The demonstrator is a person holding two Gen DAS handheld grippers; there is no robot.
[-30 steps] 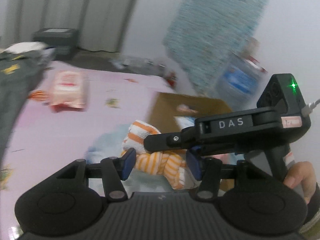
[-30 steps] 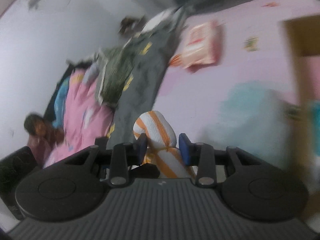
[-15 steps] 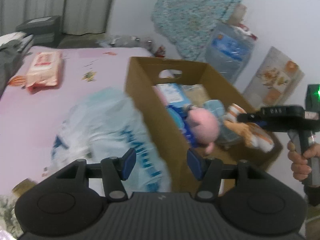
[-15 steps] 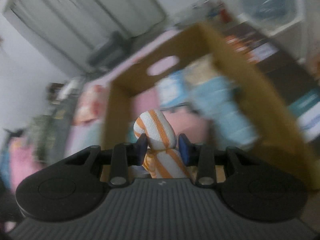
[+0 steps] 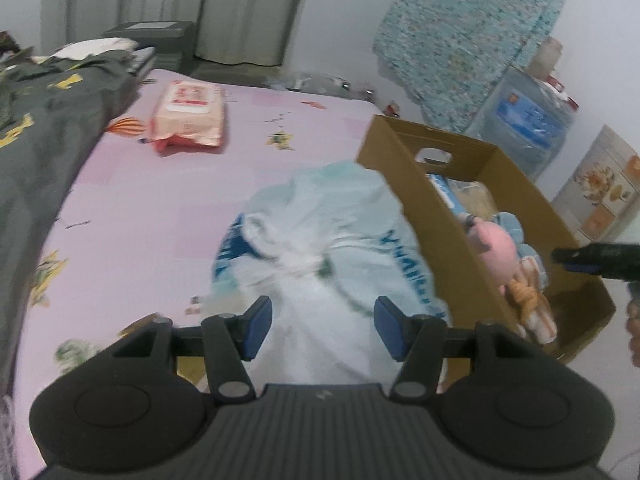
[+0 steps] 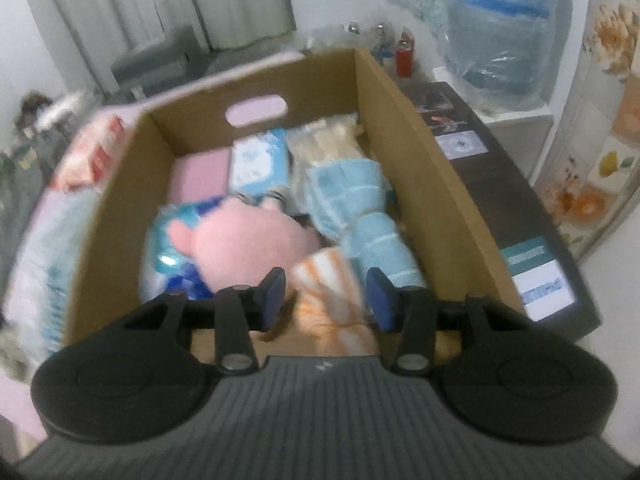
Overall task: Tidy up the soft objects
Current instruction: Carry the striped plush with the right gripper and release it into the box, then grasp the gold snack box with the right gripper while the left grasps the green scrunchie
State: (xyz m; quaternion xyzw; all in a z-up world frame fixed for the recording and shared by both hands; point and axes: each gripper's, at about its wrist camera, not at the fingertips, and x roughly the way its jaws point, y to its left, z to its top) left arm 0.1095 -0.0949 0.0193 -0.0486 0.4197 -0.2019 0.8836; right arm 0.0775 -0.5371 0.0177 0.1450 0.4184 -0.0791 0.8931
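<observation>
My right gripper (image 6: 326, 296) jaws opening; orange-striped towel (image 6: 332, 280) between, pads clear, inside cardboard box (image 6: 420, 160). My left gripper (image 5: 322, 330) open over white bag (image 5: 320, 240), box at 3 o'clock.

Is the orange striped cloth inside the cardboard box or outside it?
Inside: the orange striped cloth lies within the box walls, beside the pink plush.

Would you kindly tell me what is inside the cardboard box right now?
The cardboard box holds a pink plush, a blue rolled towel, packets, and the orange striped towel between the right gripper's opening jaws. What lies underneath them is covered.
</observation>
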